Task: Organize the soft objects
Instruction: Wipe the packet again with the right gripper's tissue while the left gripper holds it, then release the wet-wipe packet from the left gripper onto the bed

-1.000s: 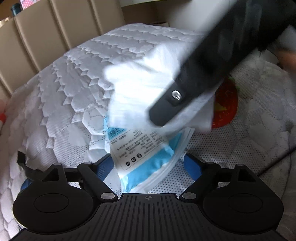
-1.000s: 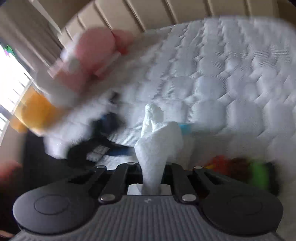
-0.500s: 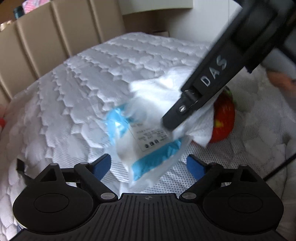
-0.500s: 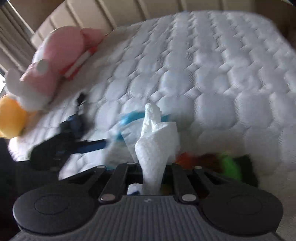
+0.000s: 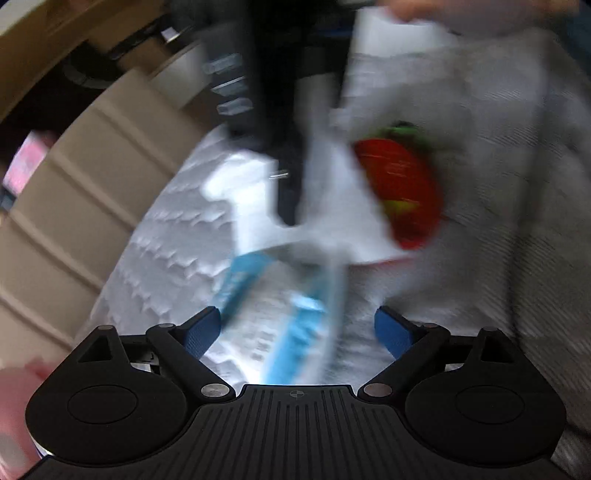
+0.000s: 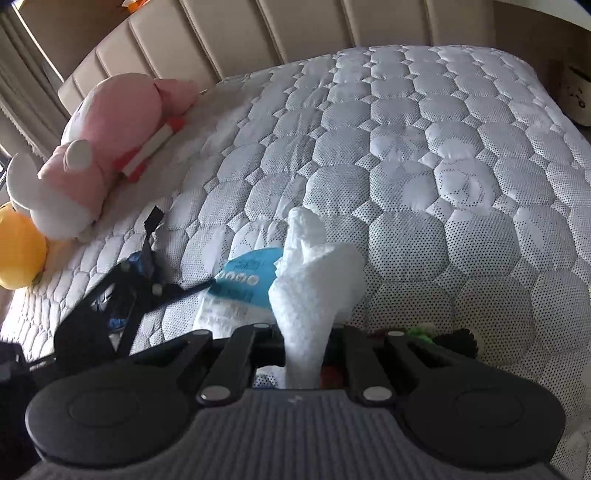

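Observation:
A blue and white tissue pack point(image 5: 280, 332) lies on the quilted mattress point(image 6: 424, 155) between the blue pads point(image 5: 205, 328) of my left gripper point(image 5: 299, 328), which is open around it. In the blurred left wrist view a white tissue point(image 5: 332, 218) stretches up from the pack to my right gripper point(image 5: 280, 110). In the right wrist view, my right gripper point(image 6: 303, 339) is shut on that bunched tissue point(image 6: 314, 280), above the pack point(image 6: 240, 288). My left gripper point(image 6: 110, 306) shows dark at the pack's left side.
A red strawberry plush point(image 5: 402, 192) lies just right of the tissue. A pink plush point(image 6: 110, 125) and a yellow plush point(image 6: 18, 254) rest at the mattress's left edge. A beige padded headboard point(image 6: 295, 29) runs along the back.
The left wrist view has swung fast and blurred, and the pack now sits closer in between its open fingers. The right gripper still holds the tissue, and its view has steadied.

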{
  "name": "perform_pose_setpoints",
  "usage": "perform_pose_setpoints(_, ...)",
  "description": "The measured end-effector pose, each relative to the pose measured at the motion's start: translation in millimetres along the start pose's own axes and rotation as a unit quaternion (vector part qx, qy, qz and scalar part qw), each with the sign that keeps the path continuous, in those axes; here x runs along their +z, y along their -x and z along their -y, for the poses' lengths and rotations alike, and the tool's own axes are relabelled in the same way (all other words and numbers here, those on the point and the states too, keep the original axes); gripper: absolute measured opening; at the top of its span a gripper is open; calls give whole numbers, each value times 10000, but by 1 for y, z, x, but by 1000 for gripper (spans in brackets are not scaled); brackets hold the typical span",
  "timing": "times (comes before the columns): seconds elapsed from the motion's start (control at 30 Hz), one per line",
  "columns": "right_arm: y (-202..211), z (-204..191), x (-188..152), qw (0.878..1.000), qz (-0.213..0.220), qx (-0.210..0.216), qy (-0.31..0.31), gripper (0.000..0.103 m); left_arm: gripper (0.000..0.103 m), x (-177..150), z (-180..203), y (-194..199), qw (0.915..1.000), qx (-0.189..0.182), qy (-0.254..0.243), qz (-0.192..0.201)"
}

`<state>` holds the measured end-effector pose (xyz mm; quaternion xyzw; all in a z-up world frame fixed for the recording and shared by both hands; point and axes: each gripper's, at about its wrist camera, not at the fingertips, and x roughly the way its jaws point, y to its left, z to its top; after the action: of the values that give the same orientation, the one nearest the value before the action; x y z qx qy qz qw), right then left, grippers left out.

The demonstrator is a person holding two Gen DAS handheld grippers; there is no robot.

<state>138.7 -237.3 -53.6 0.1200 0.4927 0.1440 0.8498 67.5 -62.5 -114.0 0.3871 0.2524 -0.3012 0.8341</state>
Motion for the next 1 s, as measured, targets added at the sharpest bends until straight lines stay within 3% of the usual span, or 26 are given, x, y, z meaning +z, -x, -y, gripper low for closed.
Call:
perform_pose_setpoints(0.07,1,3,1,10000,50,1,-57,10,73,-3,-28,-11,9943,-164,1026,-227)
perform_pose_setpoints(0.1,3,4,2,9999,81,18,-85,10,69,-7,-44,-16,9853,-299,1649,-326)
perform_pose_setpoints(0.13,4,5,2,9999,111,34,-114,10,67,-14,-64,-20,9676,-538,2432,-408)
perform_pose_setpoints(0.17,5,6,3,9998,153,88,-135,10,67,-24,-84,-22,9391,-887,3289,-454)
perform_pose_setpoints(0.2,7,6,4,9995,214,159,-153,10,67,-38,-101,-25,8978,-1321,4176,-471)
perform_pose_setpoints(0.23,9,6,4,9992,278,232,-171,10,66,-53,-117,-29,8441,-1773,5038,-480)
perform_pose_setpoints(0.27,12,5,5,9987,344,324,-176,10,65,-74,-127,-34,7731,-2275,5901,-491)
perform_pose_setpoints(0.3,14,4,6,9981,409,421,-177,10,65,-92,-128,-39,7091,-2635,6519,-530)
perform_pose_setpoints(0.37,20,3,6,9959,515,700,-237,10,64,-122,-125,-50,6022,-3104,7322,-704)
perform_pose_setpoints(0.4,23,2,7,9929,552,1000,-332,10,62,-129,-122,-54,5754,-3218,7474,-818)
perform_pose_setpoints(0.43,26,2,8,9882,591,1339,-440,10,62,-133,-120,-56,5625,-3277,7538,-898)
perform_pose_setpoints(0.47,26,0,10,9839,589,1608,-509,10,62,-131,-121,-56,5667,-3302,7488,-954)
perform_pose_setpoints(0.5,22,-4,14,9814,514,1776,-513,10,64,-125,-123,-57,5851,-3306,7337,-1005)
perform_pose_setpoints(0.57,11,-15,21,9767,324,2062,-488,10,65,-107,-123,-57,6319,-3247,6947,-1127)
perform_pose_setpoints(0.63,-9,-25,24,9774,-21,2079,-384,10,66,-95,-123,-54,6620,-3176,6683,-1194)
perform_pose_setpoints(0.7,-34,-30,25,9808,-315,1888,-372,10,69,-90,-122,-50,6681,-3170,6607,-1292)
perform_pose_setpoints(0.77,-55,-28,23,9796,-589,1856,-496,10,74,-88,-122,-47,6610,-3275,6588,-1478)
perform_pose_setpoints(0.83,-68,-20,20,9798,-795,1726,-629,10,93,-86,-125,-40,6585,-3461,6497,-1567)
perform_pose_setpoints(0.87,-71,-16,19,9802,-834,1671,-657,10,95,-84,-129,-34,6653,-3519,6408,-1517)
perform_pose_setpoints(1.0,-75,-7,19,9859,-884,1256,-657,9,99,-75,-155,-14,7081,-3339,6123,-1100)
